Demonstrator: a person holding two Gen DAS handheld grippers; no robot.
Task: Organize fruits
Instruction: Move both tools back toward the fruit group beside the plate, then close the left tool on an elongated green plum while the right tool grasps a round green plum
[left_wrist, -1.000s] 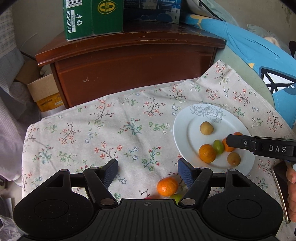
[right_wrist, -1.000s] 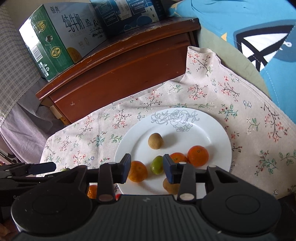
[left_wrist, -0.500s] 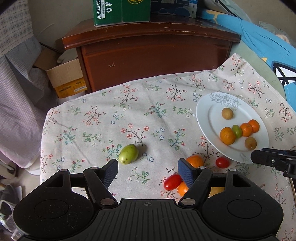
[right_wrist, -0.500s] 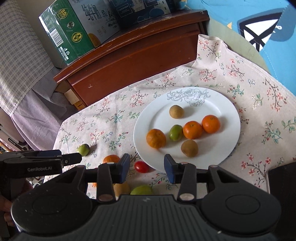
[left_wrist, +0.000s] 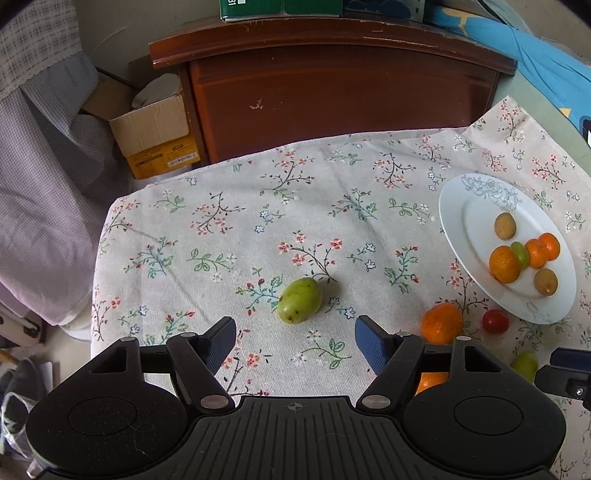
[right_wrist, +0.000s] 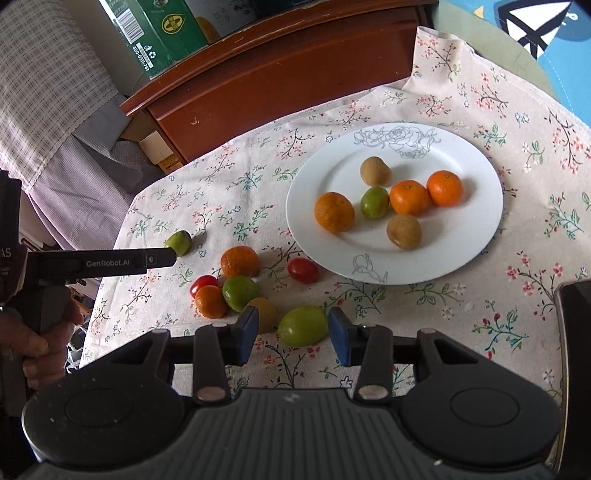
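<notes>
A white plate (right_wrist: 476, 229) (left_wrist: 458, 206) holds several fruits: oranges, two brown kiwis and a small green fruit. Loose fruit lies on the floral cloth to its left. My left gripper (left_wrist: 295, 341) is open, just short of a lone green fruit (left_wrist: 299, 305), which also shows in the right wrist view (right_wrist: 178, 242). My right gripper (right_wrist: 291, 334) is open, with a larger green fruit (right_wrist: 303, 325) between its fingertips. Nearby lie an orange (right_wrist: 239, 261), a green lime (right_wrist: 240, 292), a small orange (right_wrist: 210, 301) and two red tomatoes (right_wrist: 303, 269) (right_wrist: 202, 283).
A brown wooden cabinet (left_wrist: 332, 92) stands behind the table with a green carton (right_wrist: 159, 33) on top. A cardboard box (left_wrist: 155, 136) sits on the floor to the left. A blue cushion (left_wrist: 535, 62) lies at the right. A dark phone (right_wrist: 574, 332) lies at the right edge.
Both grippers pulled back from the plate toward the near side. The left one swung left to face the lone green fruit. The right one dropped to the large green fruit.
</notes>
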